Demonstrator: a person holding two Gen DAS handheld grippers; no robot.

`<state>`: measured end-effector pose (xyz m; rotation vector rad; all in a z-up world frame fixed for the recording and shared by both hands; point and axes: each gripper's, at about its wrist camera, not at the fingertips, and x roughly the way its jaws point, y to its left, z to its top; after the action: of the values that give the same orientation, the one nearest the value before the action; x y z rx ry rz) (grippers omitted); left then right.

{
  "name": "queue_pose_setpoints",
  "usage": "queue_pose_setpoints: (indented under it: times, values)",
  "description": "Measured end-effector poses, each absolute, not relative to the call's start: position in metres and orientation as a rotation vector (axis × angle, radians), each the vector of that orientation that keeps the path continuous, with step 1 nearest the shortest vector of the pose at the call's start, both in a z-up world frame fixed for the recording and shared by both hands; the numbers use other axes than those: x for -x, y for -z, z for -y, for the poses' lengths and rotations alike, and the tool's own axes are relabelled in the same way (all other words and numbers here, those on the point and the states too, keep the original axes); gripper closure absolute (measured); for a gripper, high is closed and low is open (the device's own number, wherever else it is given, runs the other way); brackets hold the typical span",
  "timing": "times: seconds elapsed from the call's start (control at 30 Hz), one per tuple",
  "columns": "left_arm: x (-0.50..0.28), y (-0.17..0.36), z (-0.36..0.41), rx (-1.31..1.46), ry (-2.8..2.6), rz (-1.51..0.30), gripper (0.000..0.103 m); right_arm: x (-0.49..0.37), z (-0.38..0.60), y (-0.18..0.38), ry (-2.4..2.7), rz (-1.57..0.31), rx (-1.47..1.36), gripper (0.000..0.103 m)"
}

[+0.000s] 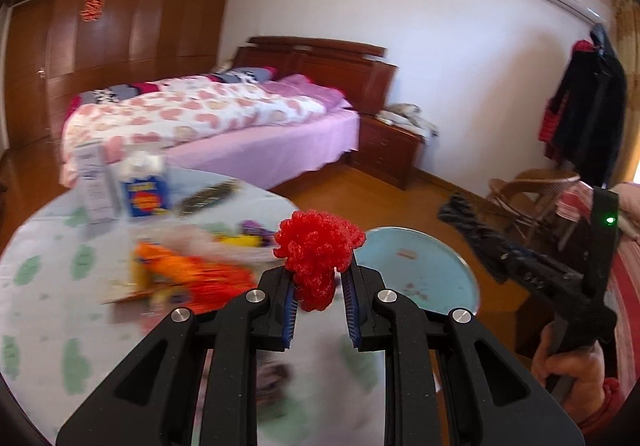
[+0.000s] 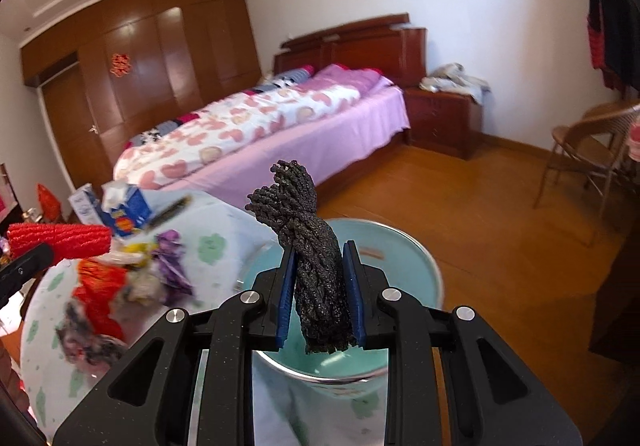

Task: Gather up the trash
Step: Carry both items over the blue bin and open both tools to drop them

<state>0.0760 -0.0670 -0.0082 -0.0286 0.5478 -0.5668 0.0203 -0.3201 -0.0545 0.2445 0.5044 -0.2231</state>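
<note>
Left gripper: clamped on a red foam net, whose crumpled top bulges above the blue pads while a short tail hangs between them.
Right gripper: clamped on a black foam net, twisted and standing up out of the pads, directly over the bin.
Bin: a teal pail with a metal rim, beside the edge of the round table; it looks nearly empty inside.
Remaining trash: a heap of wrappers in orange, yellow and purple lies on the tablecloth, blurred, so single pieces cannot be told apart.
Other things on the table: a blue tissue box and a white carton stand at the far side, probably not trash.
Step in hand: carrying both nets to the bin, by my reading.
Doing it well: bring each net fully inside the rim before letting go, since foam is light and may bounce or drift out.
Order: drop the black one first, as it is already over the opening, then swing the red one across.
Risk: the net may cling to the ribbed pads, so open wide.
</note>
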Motion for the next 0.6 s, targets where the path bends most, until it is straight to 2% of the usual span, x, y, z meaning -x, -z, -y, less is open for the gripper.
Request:
queue_pose_setpoints:
  times: [0.2, 0.5, 0.6]
  values:
    - [-0.089, 0.029, 0.133, 0.005, 0.663, -0.592, 0.084, -0.027, 0.337, 0.075, 0.264, -0.568, -0.264, 0.078]
    - [-0.11, 0.06, 0.19, -0.014, 0.722, -0.686, 0.083, -0.031, 0.353, 0.101, 0.284, -0.642, -0.313, 0.077]
    - [-0.112, 0.066, 0.202, -0.043, 0.709, -0.704, 0.078, -0.032, 0.357, 0.104, 0.281, -0.657, -0.33, 0.071]
